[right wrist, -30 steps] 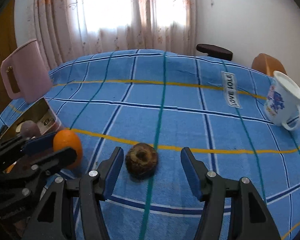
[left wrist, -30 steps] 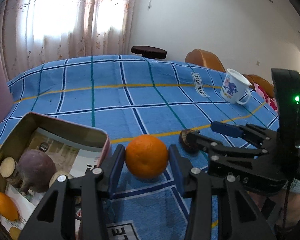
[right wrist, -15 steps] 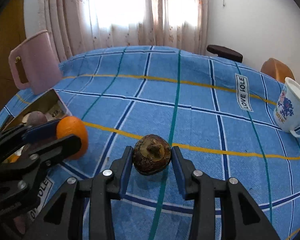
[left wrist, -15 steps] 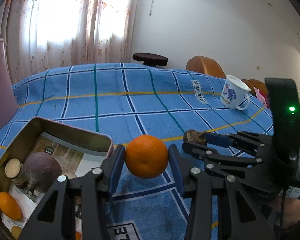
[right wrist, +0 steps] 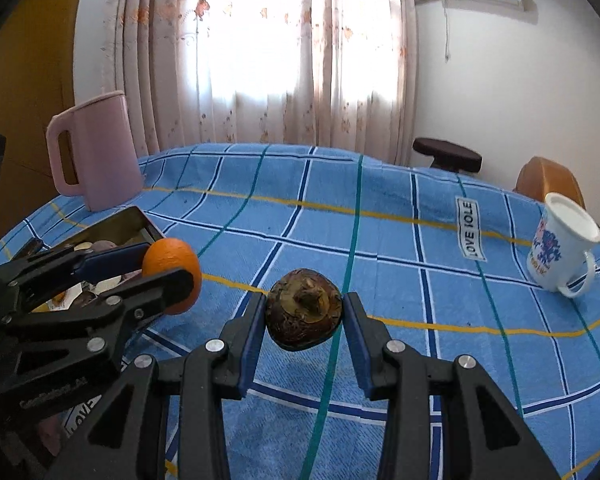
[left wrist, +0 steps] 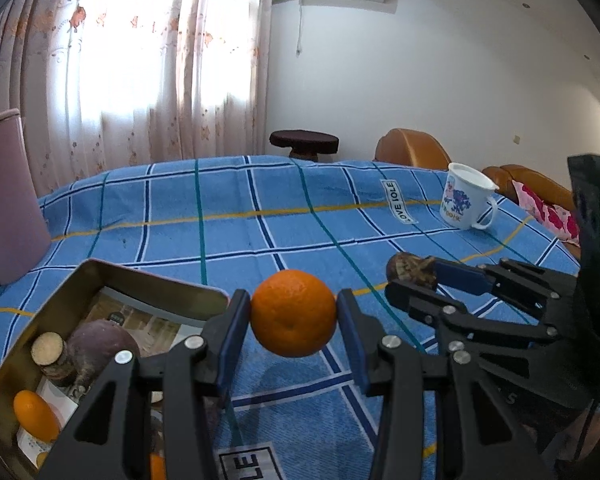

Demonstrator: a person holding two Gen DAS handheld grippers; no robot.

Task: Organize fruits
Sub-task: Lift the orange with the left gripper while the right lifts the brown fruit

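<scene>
My left gripper (left wrist: 294, 320) is shut on an orange (left wrist: 293, 319) and holds it above the blue checked cloth, just right of the metal tin (left wrist: 100, 276). The tin holds a purple round fruit (left wrist: 100, 350), a brown cut piece (left wrist: 48, 350) and a small orange fruit (left wrist: 34, 416). My right gripper (right wrist: 304, 316) is shut on a dark brown round fruit (right wrist: 304, 314), lifted off the cloth. In the left wrist view the right gripper (left wrist: 410, 280) holds that brown fruit (left wrist: 408, 271) to the right of the orange. In the right wrist view the left gripper (right wrist: 168, 268) with the orange (right wrist: 174, 274) sits left, beside the tin (right wrist: 116, 226).
A pink jug (right wrist: 94, 152) stands at the table's far left, behind the tin. A white printed mug (right wrist: 560, 254) stands at the right. Beyond the table are a dark stool (right wrist: 446, 156) and orange chairs (left wrist: 412, 148).
My right gripper closed on the brown fruit and lifted it. My left gripper raised the orange off the cloth. Both views have tilted up.
</scene>
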